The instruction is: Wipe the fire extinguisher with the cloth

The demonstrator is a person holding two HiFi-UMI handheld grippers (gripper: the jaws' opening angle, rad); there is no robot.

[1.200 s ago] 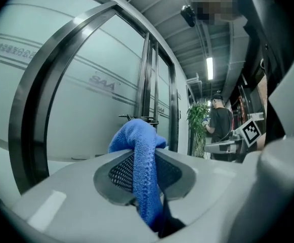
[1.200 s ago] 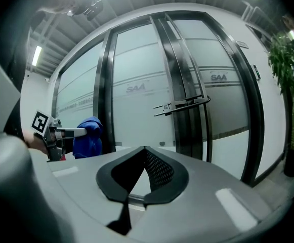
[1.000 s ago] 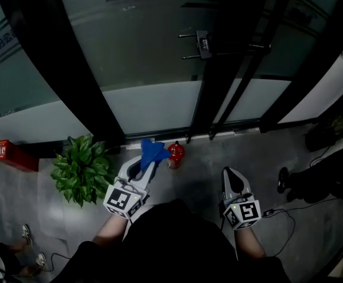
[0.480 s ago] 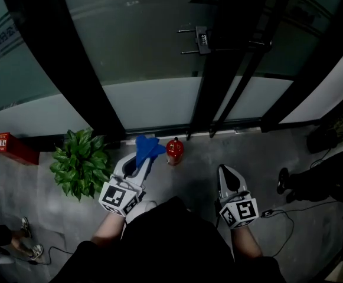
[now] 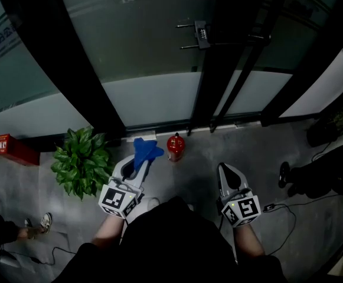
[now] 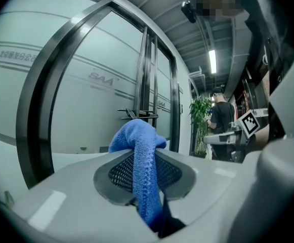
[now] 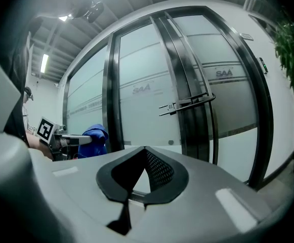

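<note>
A small red fire extinguisher stands on the grey floor close to the glass door's bottom rail. My left gripper is shut on a blue cloth; the cloth bunches out past the jaw tips, just left of the extinguisher and apart from it. In the left gripper view the cloth hangs pinched between the jaws. My right gripper is to the right of the extinguisher, its jaws shut with nothing between them. The cloth also shows at the left of the right gripper view.
Glass doors with black frames and a handle rise ahead. A potted green plant stands at the left, a red box further left. A cable lies on the floor at the right, near someone's dark shoes.
Both grippers have held nearly still; the cloth stays pinched. A bystander's feet at the lower left have shifted.
</note>
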